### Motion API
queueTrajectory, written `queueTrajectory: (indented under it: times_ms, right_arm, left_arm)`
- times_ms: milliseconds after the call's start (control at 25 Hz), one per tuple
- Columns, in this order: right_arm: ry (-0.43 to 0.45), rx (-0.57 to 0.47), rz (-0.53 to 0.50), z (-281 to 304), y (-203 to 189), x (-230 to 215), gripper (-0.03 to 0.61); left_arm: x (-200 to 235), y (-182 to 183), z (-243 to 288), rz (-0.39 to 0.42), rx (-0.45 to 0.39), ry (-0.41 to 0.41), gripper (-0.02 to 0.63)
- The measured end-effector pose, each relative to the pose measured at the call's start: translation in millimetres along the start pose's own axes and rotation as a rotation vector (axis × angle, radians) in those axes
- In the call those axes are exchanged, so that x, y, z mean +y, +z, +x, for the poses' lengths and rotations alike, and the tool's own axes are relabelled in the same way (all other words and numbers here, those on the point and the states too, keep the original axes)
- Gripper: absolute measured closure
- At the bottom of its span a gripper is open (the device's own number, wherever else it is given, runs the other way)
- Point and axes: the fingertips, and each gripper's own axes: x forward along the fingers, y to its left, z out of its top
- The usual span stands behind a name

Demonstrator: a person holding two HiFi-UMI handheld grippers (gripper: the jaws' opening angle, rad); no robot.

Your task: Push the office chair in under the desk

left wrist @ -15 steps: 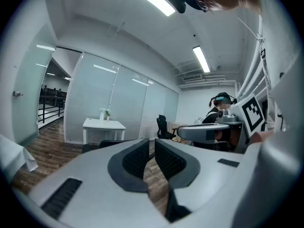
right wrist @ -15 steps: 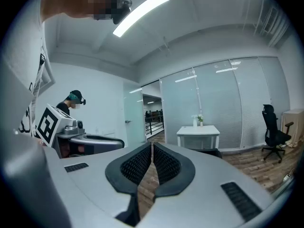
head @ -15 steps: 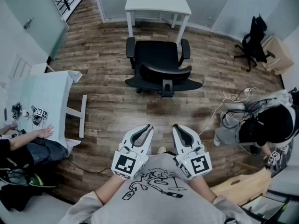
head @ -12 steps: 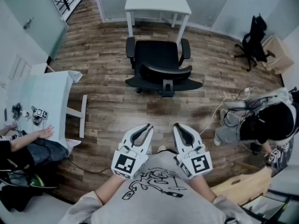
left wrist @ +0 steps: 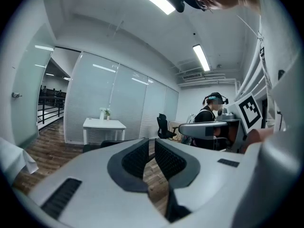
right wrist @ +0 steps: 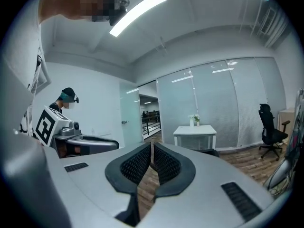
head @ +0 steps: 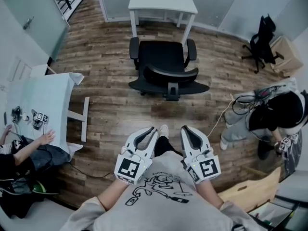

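Observation:
The black office chair [head: 166, 66] stands on the wood floor in front of the white desk [head: 162, 1], its backrest toward me and its seat outside the desk. My left gripper [head: 153, 129] and right gripper [head: 184, 128] are held side by side close to my chest, well short of the chair. Both are shut with nothing between the pads. In the left gripper view the left gripper [left wrist: 151, 144] points toward the desk [left wrist: 104, 124]. Past the right gripper [right wrist: 151, 146] in its own view stand the desk [right wrist: 194, 130] and a sliver of the chair [right wrist: 209, 151].
A second black chair [head: 262, 40] stands at the back right. A person [head: 274, 119] crouches at the right by a cable [head: 224, 114] on the floor. A white table [head: 43, 105] with a person's hand on it is at the left. A wooden box [head: 250, 191] lies right of me.
My foot has come forward and now shows between the two grippers. The person at the right has shifted. The grippers and the chair have hardly moved.

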Motion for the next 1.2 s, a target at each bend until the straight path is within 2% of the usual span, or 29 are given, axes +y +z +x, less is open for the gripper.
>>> queueTrajectory:
  times_ms: [160,440,600,1080,1200]
  right_arm:
    - [0.012,0.0,0.009,10,-2,-8,0.534]
    - [0.009,0.045,-0.049,35,-14,-37,0.532]
    - [0.005,0.09,-0.12,51,-29,-60,0.532]
    - [0.023,0.256,-0.297,99,-83,-126,0.531]
    - [0.029,0.31,-0.353,112,-102,-142,0.531]
  left_arm:
    - [7,-4,12,0.014,0.018,0.005,0.575]
    - [30,-18,48,0.062,0.068,0.026,0.574]
    - [45,-33,72,0.081,0.12,0.041,0.557]
    - [98,-85,140,0.224,0.273,0.04,0.54]
    - [111,-111,158,0.308,0.343,0.03,0.527]
